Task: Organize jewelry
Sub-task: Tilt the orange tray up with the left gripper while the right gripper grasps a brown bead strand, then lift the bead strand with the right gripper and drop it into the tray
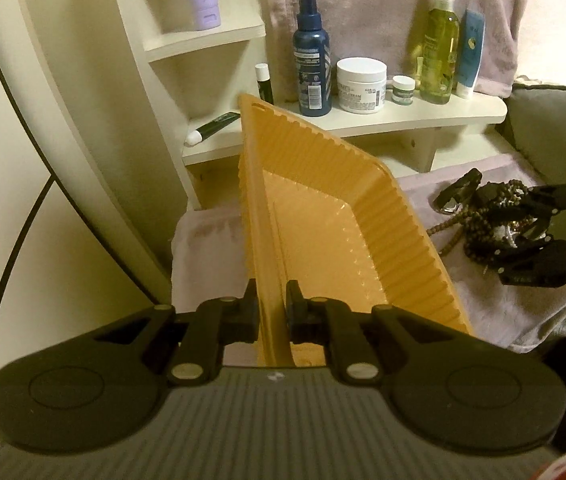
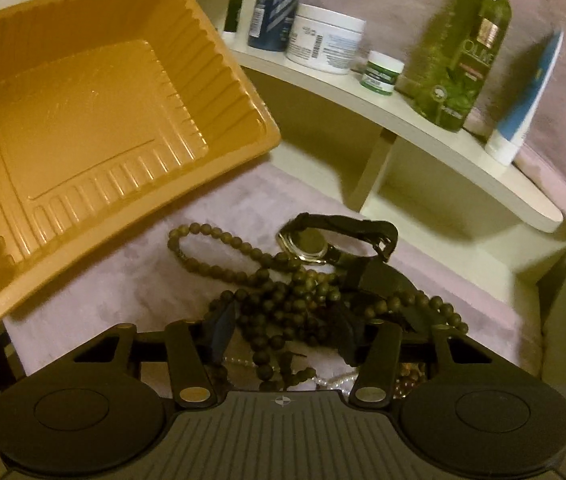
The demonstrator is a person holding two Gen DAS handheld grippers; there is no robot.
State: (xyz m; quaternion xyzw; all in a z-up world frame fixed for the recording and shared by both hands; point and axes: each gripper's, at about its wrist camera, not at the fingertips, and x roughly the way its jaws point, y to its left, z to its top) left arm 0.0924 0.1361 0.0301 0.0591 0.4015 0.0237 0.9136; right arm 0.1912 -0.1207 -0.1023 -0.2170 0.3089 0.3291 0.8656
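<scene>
Biggest worry here is the tangle. The brown bead strands [image 2: 283,292], a wristwatch [image 2: 315,242] and what looks like a pearl string [image 2: 335,380] are all heaped together on the pale towel [image 2: 143,280], so if the right gripper [image 2: 283,328] bites down on a loop of beads, my guess is the whole clump comes up with it, or the watch gets dragged off toward the towel's edge. Second risk: the gold plastic tray [image 1: 323,216] is pinched only by its thin rim and hangs tilted in the air, so it could easily twist or slip out, and anything dropped in would slide to the low side.

Pose-wise, the left gripper [image 1: 273,304] angles downward, jaws squeezed narrow on the tray's rim at 6 o'clock in its own view, holding the tray up at about 10 o'clock from the jewelry pile. The right gripper also points down, jaws about half open straddling the beads, pads not yet pressing on them as far as I can see. The pile sits dead centre below the shelf [image 2: 423,136] of toiletries.
</scene>
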